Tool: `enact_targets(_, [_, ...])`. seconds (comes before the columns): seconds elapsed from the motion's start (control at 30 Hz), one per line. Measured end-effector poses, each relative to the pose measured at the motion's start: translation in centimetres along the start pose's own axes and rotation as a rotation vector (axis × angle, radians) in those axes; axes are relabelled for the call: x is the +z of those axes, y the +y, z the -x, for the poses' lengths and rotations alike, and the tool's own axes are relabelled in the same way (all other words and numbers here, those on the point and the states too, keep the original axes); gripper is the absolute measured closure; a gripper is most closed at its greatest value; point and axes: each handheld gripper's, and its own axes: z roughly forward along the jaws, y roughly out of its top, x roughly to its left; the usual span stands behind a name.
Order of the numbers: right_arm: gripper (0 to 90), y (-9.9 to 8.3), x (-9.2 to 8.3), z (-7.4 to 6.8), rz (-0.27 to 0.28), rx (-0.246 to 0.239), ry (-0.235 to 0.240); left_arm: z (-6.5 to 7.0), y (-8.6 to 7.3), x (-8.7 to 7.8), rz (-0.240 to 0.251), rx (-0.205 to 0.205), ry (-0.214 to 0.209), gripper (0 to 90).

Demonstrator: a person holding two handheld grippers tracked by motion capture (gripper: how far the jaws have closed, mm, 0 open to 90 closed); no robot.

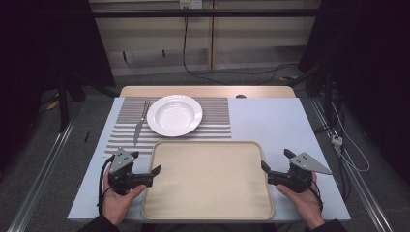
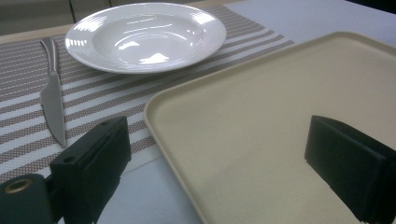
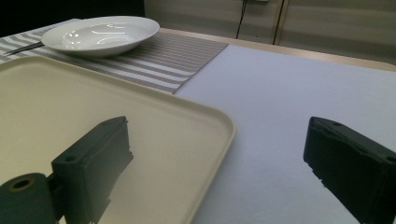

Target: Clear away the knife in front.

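Flanking smooth beige rounded tray (image 1: pixel 208 181), glossy plate (image 1: pixel 174 115)

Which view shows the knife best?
The left gripper view: the knife lies close and whole on the striped placemat. The high view shows it small; the right gripper view catches just its end.

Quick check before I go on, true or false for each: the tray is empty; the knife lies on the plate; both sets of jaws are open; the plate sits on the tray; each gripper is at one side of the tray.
1. The tray is empty. True.
2. The knife lies on the plate. False: it lies on the striped mat, left of the plate.
3. Left gripper and right gripper have open jaws. True.
4. The plate sits on the tray. False: it is on the mat beyond it.
5. One gripper at each side of the tray. True.
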Motion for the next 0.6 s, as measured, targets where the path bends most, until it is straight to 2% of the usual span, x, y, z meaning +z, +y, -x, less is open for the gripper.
enact_targets(0.3, [7.0,0.01,0.20,0.09,-0.010,0.002,0.008,-0.11,0.12,-0.03,-0.005,-0.003,-0.012,7.5])
enact_targets(0.6, [6.9,0.07,0.44,-0.05,-0.012,-0.007,0.022,-0.62,0.60,-0.45,-0.006,-0.008,0.000,7.5])
